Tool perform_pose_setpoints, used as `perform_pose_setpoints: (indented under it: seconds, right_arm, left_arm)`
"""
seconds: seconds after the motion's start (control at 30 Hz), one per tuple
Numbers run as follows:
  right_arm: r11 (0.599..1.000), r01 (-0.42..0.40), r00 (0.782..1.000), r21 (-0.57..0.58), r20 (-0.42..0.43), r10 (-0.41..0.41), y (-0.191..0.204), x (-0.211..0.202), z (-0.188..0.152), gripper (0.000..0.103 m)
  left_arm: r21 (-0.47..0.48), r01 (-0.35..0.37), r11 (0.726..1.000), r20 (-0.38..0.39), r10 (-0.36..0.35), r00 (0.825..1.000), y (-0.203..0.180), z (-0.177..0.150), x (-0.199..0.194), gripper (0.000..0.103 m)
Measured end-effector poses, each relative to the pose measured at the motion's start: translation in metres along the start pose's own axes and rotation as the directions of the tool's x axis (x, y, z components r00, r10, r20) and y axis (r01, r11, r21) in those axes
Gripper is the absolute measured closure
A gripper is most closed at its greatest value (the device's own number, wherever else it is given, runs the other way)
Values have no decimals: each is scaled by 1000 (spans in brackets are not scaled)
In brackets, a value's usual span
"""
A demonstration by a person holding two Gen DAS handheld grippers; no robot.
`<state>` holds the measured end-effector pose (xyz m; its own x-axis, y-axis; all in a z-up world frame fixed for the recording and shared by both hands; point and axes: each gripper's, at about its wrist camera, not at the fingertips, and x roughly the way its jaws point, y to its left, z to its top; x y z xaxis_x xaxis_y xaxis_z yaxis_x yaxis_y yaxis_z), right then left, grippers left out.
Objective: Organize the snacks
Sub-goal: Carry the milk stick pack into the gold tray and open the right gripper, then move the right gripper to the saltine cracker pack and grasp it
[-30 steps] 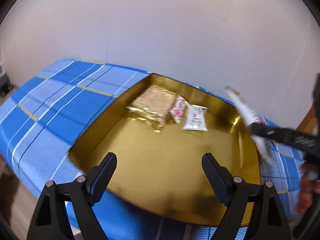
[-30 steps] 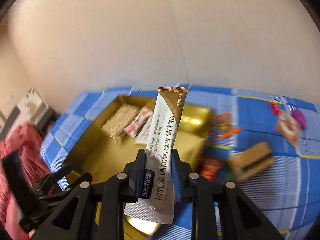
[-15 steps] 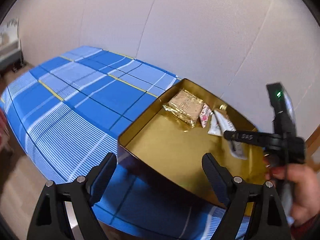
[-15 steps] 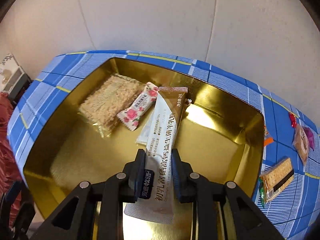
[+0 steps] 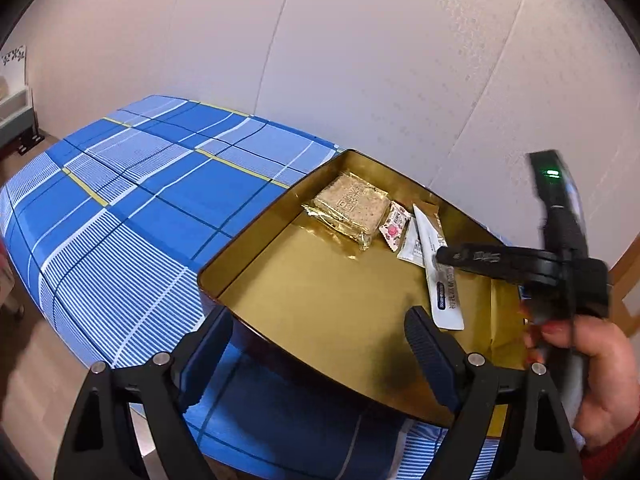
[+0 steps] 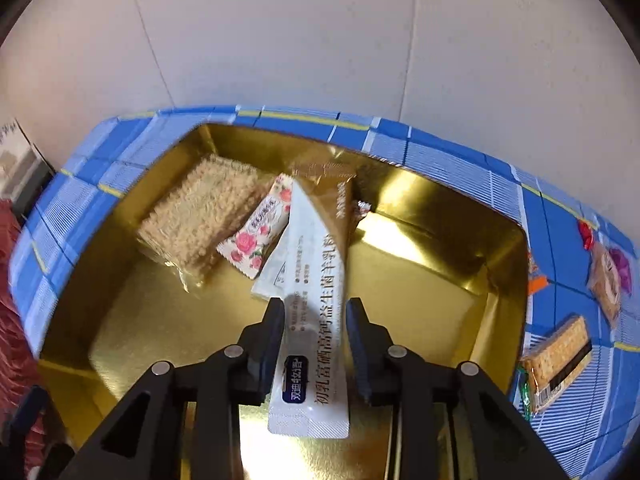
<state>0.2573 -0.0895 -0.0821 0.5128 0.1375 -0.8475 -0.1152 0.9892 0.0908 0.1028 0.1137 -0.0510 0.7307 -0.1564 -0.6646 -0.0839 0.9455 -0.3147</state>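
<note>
A gold tin tray (image 5: pixel 256 240) (image 6: pixel 440 280) sits on the blue plaid cloth. In it lie a cracker pack (image 5: pixel 352 204) (image 6: pixel 200 220), a rose-print candy (image 5: pixel 394 228) (image 6: pixel 256 236) and a white sachet (image 5: pixel 412 244) (image 6: pixel 274 276). My right gripper (image 6: pixel 315 312) (image 5: pixel 440 258) hovers over the tray with its jaws parted; a long white-and-brown stick sachet (image 6: pixel 316 320) (image 5: pixel 442 280) lies loose between them, its tip resting on the other snacks. My left gripper (image 5: pixel 320 332) is open and empty at the tray's near rim.
Outside the tray on the right lie a sandwich cracker pack (image 6: pixel 558 364), another cracker pack (image 6: pixel 606 284), and small red, orange and purple wrappers. A white wall stands behind the table. The cloth (image 5: pixel 140 200) stretches left of the tray.
My right gripper lowered the stick sachet into the tray and its jaws have opened, releasing it. My left gripper has drawn back and swung left.
</note>
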Motion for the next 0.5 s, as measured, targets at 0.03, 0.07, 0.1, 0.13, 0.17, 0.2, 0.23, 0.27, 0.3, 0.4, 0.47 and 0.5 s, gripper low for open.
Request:
perform_pose_setpoints:
  seconds: [0.03,0.07,0.1,0.13,0.17,0.2,0.23,0.27,0.3,0.4,0.47,0.5]
  right_arm:
    - [1000,-30,999,9,19,30,-4,-7,0,71]
    - [999,-45,998,11,37,45,-7,-13,0,71]
    - [998,-55,997,11,59,54,-11,-21,0,71]
    - [998,-60,995,11,81,59,-17,-29,-1,71]
    - [998,-69,992,10,102,68,-23,-36,-3,71]
    - [997,-74,990,9,118,73,-27,-41,-4,71]
    - [998,-69,989,9,128,67,-32,-45,-6,71]
    - [998,-58,989,11,135,56,-35,-51,-8,71]
    - [998,-54,989,16,142,51,-39,-54,-11,71]
    - [998,-49,987,34,158,43,-52,-64,-18,71]
    - [998,-38,987,44,160,30,-61,-66,-22,71]
    - [998,-35,986,49,162,27,-66,-67,-24,71]
  left_arm:
    - [-5,5,1000,2,-5,1000,0,0,0,15]
    - [-10,1,1000,2,-1,1000,1,0,1,14]
    - [-15,-3,1000,-2,3,1000,1,1,1,14]
    - [-19,-1,1000,-5,1,1000,1,1,2,14]
    - [-21,0,1000,-4,0,1000,2,1,2,13]
    - [-21,-3,1000,-2,3,1000,2,0,2,13]
    - [-20,-9,1000,-2,9,1000,2,0,3,13]
    - [-19,-8,1000,-2,8,1000,2,0,3,13]
    - [-15,-6,1000,4,6,1000,1,0,2,13]
    - [7,-16,1000,18,16,1000,-2,-1,0,13]
    - [19,-9,1000,27,9,1000,-5,-2,-1,11]
    - [23,-10,1000,31,9,999,-6,-2,-2,11]
